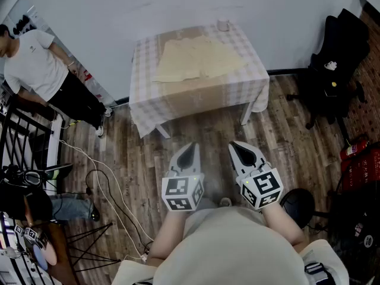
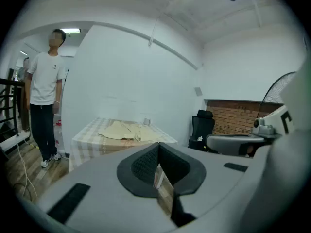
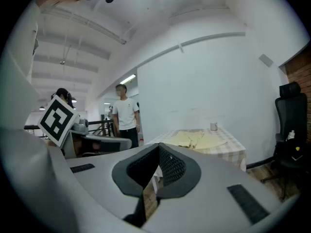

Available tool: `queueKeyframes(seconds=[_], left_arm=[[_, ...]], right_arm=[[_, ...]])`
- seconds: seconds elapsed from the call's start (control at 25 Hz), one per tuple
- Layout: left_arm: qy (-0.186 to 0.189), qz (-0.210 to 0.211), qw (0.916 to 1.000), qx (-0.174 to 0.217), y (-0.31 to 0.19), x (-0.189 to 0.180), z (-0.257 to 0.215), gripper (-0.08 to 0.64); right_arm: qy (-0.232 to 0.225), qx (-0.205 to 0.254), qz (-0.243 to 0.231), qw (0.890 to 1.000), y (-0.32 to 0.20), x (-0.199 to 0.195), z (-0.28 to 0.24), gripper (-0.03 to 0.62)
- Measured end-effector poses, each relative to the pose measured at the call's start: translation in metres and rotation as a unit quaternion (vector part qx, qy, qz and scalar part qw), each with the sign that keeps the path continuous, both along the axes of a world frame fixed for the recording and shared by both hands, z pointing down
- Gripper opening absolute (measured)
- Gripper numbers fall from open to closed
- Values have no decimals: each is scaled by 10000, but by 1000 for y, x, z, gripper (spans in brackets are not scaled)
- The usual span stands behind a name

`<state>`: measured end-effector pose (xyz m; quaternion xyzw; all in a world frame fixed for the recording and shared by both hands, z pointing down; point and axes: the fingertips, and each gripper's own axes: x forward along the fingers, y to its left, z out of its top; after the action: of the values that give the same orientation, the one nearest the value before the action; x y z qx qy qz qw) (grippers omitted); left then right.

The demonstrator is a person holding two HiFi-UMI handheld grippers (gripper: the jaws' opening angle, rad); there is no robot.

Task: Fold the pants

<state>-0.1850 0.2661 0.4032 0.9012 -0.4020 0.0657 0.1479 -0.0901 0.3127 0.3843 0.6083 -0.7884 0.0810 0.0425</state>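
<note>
Pants [image 1: 199, 58], beige, spread flat on the checked surface [image 1: 196, 100], nearer its far edge than its near one; small cup [image 1: 223, 25] by the far right corner. Left tongs [image 1: 189, 149] and right tongs [image 1: 240, 149] both pressed shut on nothing, side by side over the wooden floor [image 1: 285, 129], well short of the near edge. Bystander [image 1: 35, 70] off the left side, black chair [image 1: 335, 64] off the right
</note>
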Motion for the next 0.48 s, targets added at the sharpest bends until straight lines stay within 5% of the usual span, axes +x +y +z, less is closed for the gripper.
queueKeyframes(seconds=[0.48], left_arm=[[-28,-183,9998,112,21,-9,-1,5]], right_arm=[[131,111,-128,9998,16,0,2,0]])
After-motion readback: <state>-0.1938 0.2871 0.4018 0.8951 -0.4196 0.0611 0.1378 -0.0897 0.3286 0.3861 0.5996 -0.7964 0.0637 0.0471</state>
